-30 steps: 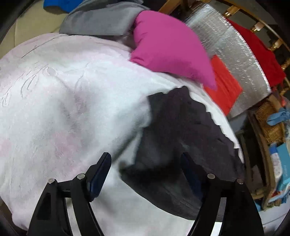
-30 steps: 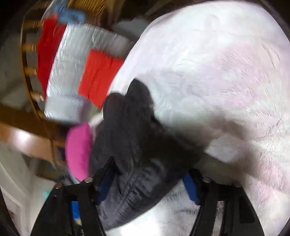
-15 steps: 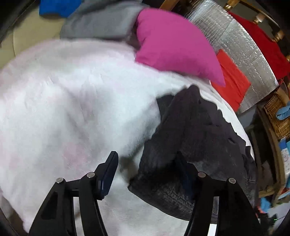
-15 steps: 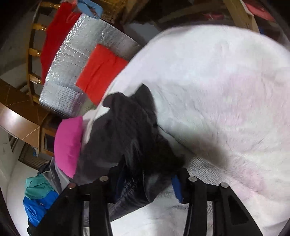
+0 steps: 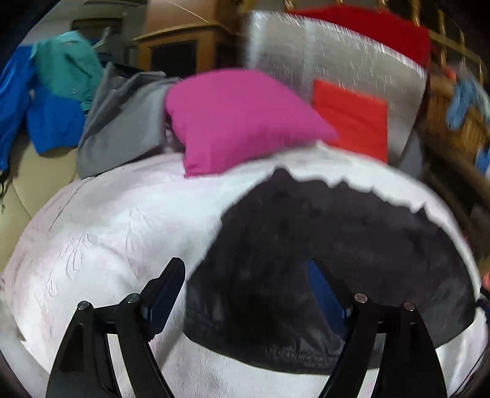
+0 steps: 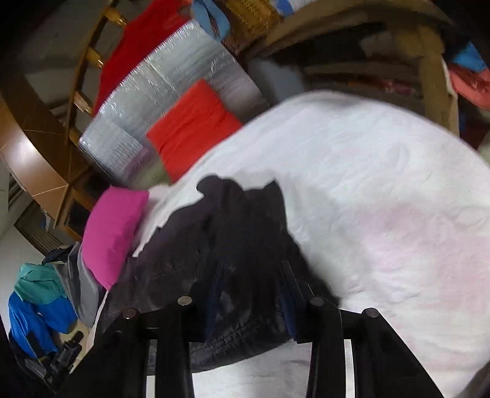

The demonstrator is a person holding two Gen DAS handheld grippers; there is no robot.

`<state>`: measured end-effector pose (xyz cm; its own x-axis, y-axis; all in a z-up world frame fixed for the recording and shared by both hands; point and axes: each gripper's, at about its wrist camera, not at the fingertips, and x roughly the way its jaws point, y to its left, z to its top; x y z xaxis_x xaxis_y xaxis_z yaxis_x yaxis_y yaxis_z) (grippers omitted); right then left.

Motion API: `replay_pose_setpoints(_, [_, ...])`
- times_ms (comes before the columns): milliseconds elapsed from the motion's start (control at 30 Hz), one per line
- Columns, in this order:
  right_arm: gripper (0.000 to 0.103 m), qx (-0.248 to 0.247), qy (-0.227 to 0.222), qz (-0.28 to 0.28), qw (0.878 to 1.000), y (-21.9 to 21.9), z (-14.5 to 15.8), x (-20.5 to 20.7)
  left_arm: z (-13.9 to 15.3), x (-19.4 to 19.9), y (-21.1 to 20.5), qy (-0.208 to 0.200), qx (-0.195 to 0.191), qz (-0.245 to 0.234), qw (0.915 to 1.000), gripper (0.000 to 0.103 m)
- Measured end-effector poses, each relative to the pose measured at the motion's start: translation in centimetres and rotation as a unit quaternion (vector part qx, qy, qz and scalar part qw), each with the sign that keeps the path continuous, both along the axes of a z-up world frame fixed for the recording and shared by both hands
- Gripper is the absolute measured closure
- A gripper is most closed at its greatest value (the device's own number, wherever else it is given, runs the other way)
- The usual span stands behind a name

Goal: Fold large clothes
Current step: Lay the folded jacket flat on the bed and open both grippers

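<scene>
Black quilted garment (image 5: pixel 337 245) lies mid-fold near the white blanket's (image 5: pixel 107 229) edge: right gripper (image 6: pixel 251 294) apparently clenched on its hem, left gripper (image 5: pixel 245 290) released and needing a corner.

Magenta pillow (image 5: pixel 242 119) on white blanket (image 5: pixel 101 226), beside grey garment (image 5: pixel 122 125), silver padding (image 5: pixel 337 58) behind.

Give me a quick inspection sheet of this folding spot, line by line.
Surface: white blanket, embossed, faintly pink.
Job's things: dark garment, bunched, lying on the blanket.
Clutter: pink cushion, grey clothing, blue and teal clothing, red cloth on a silver foil sheet.
Grippers: left claw open over the garment's edge; right claw closed on the dark garment.
Cables: nothing seen.
Surroundings: wooden furniture, wicker basket.
</scene>
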<state>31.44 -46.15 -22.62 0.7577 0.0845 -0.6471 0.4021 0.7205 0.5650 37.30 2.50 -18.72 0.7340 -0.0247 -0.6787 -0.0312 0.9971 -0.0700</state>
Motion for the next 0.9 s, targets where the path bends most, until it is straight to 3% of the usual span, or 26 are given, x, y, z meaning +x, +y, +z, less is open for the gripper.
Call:
replay_pose_setpoints(67, [0.065, 0.021, 0.057, -0.004, 0.998, -0.9, -2.5, 1.3, -2.4, 1.3, -1.0, 0.064, 0.038, -0.006, 0.9972, 0.019])
replay_pose_setpoints(133, [0.065, 0.041, 0.059, -0.006, 0.997, -1.3, -3.2, 1.3, -3.9, 2.0, -1.1, 0.101, 0.049, -0.008, 0.9937, 0.019])
replay_pose_setpoints(233, [0.063, -0.019, 0.069, 0.000, 0.997, -0.1, -0.7, 1.2, -3.4, 1.6, -0.4, 0.092, 0.035, -0.006, 0.9951, 0.019])
replay_pose_setpoints(400, [0.063, -0.147, 0.005, 0.009, 0.989, 3.2, 4.5, 1.6, -1.7, 0.7, -0.8, 0.045, 0.059, 0.005, 0.9972, 0.019])
replay_pose_setpoints(433, [0.063, -0.154, -0.002, 0.021, 0.988, 3.7, 4.9, 2.2, -1.1, 0.5, -1.1, 0.029, 0.070, 0.005, 0.9971, 0.019])
replay_pose_setpoints(567, [0.063, -0.127, 0.022, 0.059, 0.990, 4.4, 3.3, 5.5, -0.3, 0.4, -1.6, -0.004, 0.085, 0.002, 0.9964, 0.019])
replay_pose_setpoints(667, [0.067, -0.093, 0.095, 0.044, 0.990, 3.2, -0.6, 7.8, -0.1, 0.4, -2.0, -0.014, 0.102, -0.003, 0.9947, 0.019])
replay_pose_setpoints(800, [0.068, -0.070, 0.087, 0.026, 0.993, 2.0, -0.4, 7.9, 0.0, 0.3, -2.3, -0.018, 0.107, -0.010, 0.9940, 0.019])
replay_pose_setpoints(900, [0.066, -0.095, 0.065, 0.010, 0.993, 2.4, 1.1, 6.7, 0.2, 0.1, -2.4, -0.028, 0.108, -0.011, 0.9937, 0.019])
